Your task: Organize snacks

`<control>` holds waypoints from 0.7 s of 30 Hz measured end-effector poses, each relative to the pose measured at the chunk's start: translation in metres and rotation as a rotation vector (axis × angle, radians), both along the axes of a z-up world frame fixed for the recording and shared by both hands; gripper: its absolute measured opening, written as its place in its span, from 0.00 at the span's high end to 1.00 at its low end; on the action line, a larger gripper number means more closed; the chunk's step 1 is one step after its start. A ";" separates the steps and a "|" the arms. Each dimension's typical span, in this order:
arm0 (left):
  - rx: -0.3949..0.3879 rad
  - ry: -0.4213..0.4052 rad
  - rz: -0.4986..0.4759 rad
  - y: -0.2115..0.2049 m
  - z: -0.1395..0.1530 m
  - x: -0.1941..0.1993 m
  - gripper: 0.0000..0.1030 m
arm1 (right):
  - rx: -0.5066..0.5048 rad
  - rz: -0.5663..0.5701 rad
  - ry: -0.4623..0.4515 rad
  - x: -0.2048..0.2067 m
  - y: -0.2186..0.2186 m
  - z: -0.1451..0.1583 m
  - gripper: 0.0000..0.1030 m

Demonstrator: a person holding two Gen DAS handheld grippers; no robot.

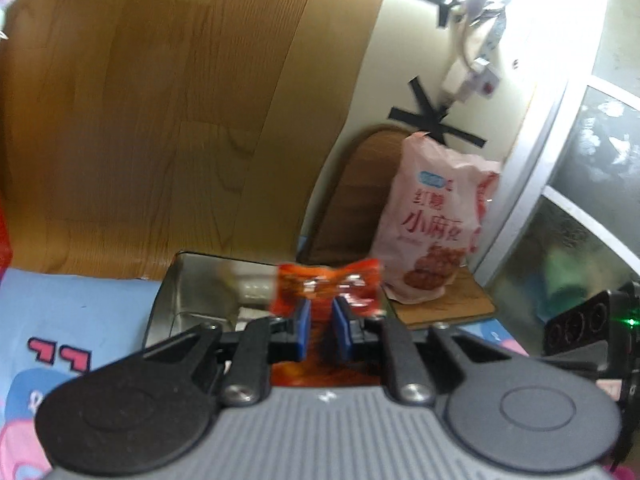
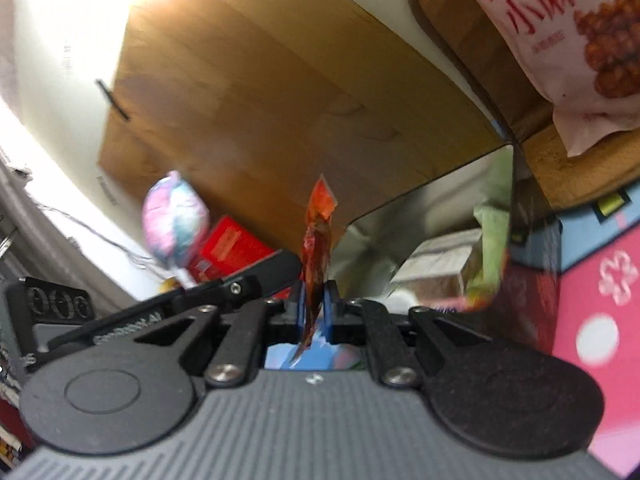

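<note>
— What's the biggest thing you've got in view?

— The wood-grain panel (image 1: 160, 100) fills most of my left wrist view, with a pale wall beside it. Below it I see a blue printed cloth (image 1: 72, 312), and a metal bin (image 1: 192, 292) standing on that cloth.

— And the snacks?

— A large pink snack bag (image 1: 432, 220) stands on a small wooden board (image 1: 452, 304), just right of the bin. In my right wrist view there are pale and green packets (image 2: 452, 264) inside the bin; I can't read them through the blur.

— What about your tools?

— My left hand-held gripper (image 1: 320, 322) is pinching an orange wrapper (image 1: 328, 288), held up in front of the bin's rim, blue pads pressed on its lower part. My right hand-held gripper (image 2: 315, 308) is pinched on a thin orange-red wrapper (image 2: 318, 240) that stands edge-on above the pads, left of the bin. Beyond it I see a pink-and-blue lollipop (image 2: 176, 220).
</note>
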State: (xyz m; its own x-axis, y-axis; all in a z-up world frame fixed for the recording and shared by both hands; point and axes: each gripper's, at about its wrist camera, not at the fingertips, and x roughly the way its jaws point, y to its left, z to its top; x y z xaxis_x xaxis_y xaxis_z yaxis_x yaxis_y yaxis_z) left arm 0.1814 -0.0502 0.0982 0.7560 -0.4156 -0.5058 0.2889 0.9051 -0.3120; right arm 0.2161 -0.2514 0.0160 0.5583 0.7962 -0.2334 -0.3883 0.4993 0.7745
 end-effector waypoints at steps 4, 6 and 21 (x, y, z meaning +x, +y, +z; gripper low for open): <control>0.020 -0.013 0.079 0.006 -0.006 0.019 0.82 | -0.075 -0.061 -0.038 0.013 0.016 0.004 0.83; 0.016 0.012 0.123 0.013 -0.007 0.022 0.81 | -0.146 -0.115 -0.073 0.010 0.018 0.009 0.58; -0.034 0.148 0.194 0.084 -0.067 -0.084 0.73 | -0.410 0.004 -0.130 -0.111 0.044 -0.040 0.45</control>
State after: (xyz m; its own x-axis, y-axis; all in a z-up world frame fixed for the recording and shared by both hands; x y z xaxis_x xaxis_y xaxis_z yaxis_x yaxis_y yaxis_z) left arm 0.0975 0.0337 0.0311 0.7417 -0.2887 -0.6055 0.0597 0.9275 -0.3691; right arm 0.1055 -0.2078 -0.0244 0.6009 0.6544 -0.4591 -0.4724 0.7540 0.4563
